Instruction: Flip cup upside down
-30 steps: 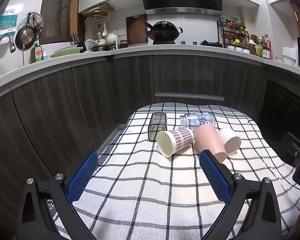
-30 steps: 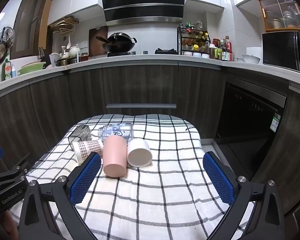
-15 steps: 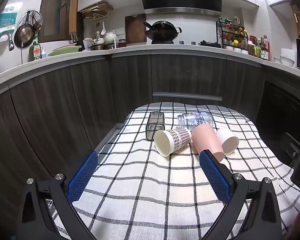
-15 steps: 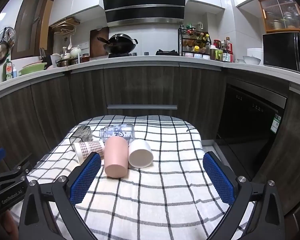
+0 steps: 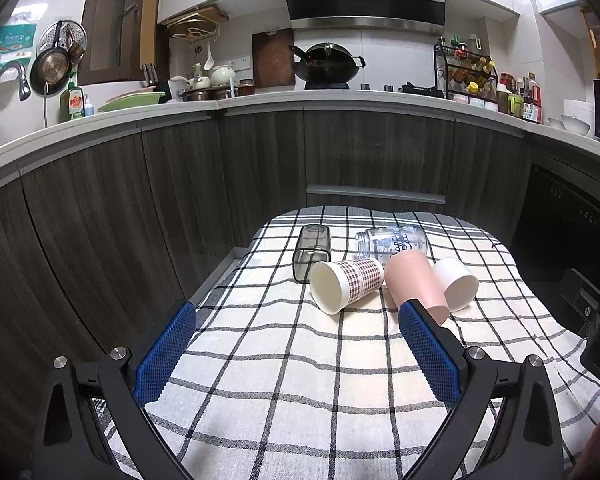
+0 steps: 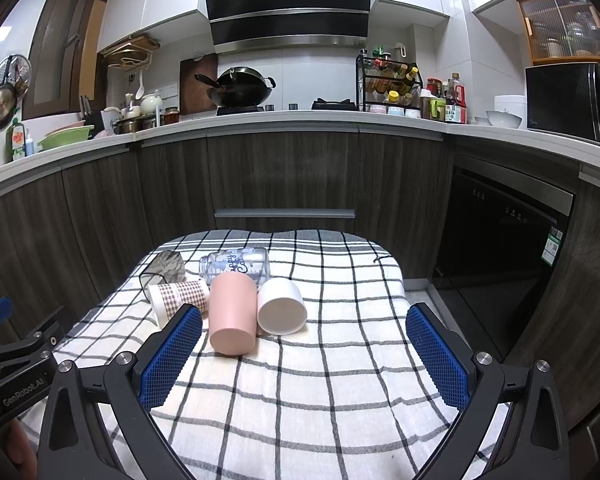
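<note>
Several cups lie on their sides on a checked cloth [image 5: 300,392]: a checked paper cup [image 5: 346,284] [image 6: 178,298], a pink cup [image 5: 416,284] [image 6: 233,314], a white cup [image 5: 456,284] [image 6: 282,306], a smoky square glass [image 5: 312,252] [image 6: 162,268] and a clear printed bottle-glass [image 5: 392,240] [image 6: 238,266]. My left gripper [image 5: 296,356] is open and empty, short of the paper cup. My right gripper [image 6: 304,356] is open and empty, short of the pink and white cups. The left gripper's body shows at the left edge of the right wrist view [image 6: 16,364].
The clothed table [image 6: 340,400] ends close to dark wood cabinets [image 5: 364,152] behind the cups. A dark dishwasher front [image 6: 500,248] stands at the right. The counter above holds a wok [image 6: 240,90], a spice rack and a microwave [image 6: 576,100].
Both views have shifted slightly; the cups sit marginally differently in frame. Nothing was grasped and both grippers stay open.
</note>
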The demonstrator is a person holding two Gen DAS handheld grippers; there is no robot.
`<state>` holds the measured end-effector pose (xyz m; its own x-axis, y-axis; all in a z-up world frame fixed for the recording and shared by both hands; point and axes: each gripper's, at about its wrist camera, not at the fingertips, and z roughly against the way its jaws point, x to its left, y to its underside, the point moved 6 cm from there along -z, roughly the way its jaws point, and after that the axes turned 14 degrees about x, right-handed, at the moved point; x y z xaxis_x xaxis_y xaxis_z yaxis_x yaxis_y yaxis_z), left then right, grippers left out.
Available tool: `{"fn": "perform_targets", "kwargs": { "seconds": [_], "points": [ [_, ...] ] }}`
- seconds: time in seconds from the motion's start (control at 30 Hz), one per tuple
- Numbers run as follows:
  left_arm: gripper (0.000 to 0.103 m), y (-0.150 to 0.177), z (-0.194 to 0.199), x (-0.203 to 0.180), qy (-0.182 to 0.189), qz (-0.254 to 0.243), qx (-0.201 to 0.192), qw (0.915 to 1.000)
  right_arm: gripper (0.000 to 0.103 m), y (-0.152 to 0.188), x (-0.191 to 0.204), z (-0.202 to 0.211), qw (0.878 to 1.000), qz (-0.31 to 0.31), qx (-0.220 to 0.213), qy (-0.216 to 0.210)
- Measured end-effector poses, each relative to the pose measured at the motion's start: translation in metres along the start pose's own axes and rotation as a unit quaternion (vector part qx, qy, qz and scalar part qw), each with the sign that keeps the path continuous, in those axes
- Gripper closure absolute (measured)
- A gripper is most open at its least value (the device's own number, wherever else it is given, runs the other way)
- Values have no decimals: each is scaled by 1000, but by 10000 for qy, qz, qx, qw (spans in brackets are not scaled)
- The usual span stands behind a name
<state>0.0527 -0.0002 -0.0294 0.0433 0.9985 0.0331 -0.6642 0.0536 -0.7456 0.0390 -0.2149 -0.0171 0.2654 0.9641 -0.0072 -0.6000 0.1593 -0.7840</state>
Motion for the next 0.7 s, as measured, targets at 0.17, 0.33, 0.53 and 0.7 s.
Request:
{"fn": "perform_targets", "kwargs": {
  "seconds": [0.17, 0.33, 0.53, 0.7],
  "points": [
    [0, 1, 1, 1, 16, 25, 48, 10000, 1, 1, 0, 0, 10000, -6, 2, 4],
    [0, -1, 1, 2, 17, 18, 42, 10000, 1, 1, 2, -1, 10000, -4, 1, 2],
    [0, -2, 3, 2, 3, 18, 8, 10000, 1, 1, 2, -1, 10000, -4, 1, -1],
    [0, -2, 2, 3, 15, 14, 40, 10000, 1, 1, 2, -1, 10000, -6, 3, -7]
  ]
}}
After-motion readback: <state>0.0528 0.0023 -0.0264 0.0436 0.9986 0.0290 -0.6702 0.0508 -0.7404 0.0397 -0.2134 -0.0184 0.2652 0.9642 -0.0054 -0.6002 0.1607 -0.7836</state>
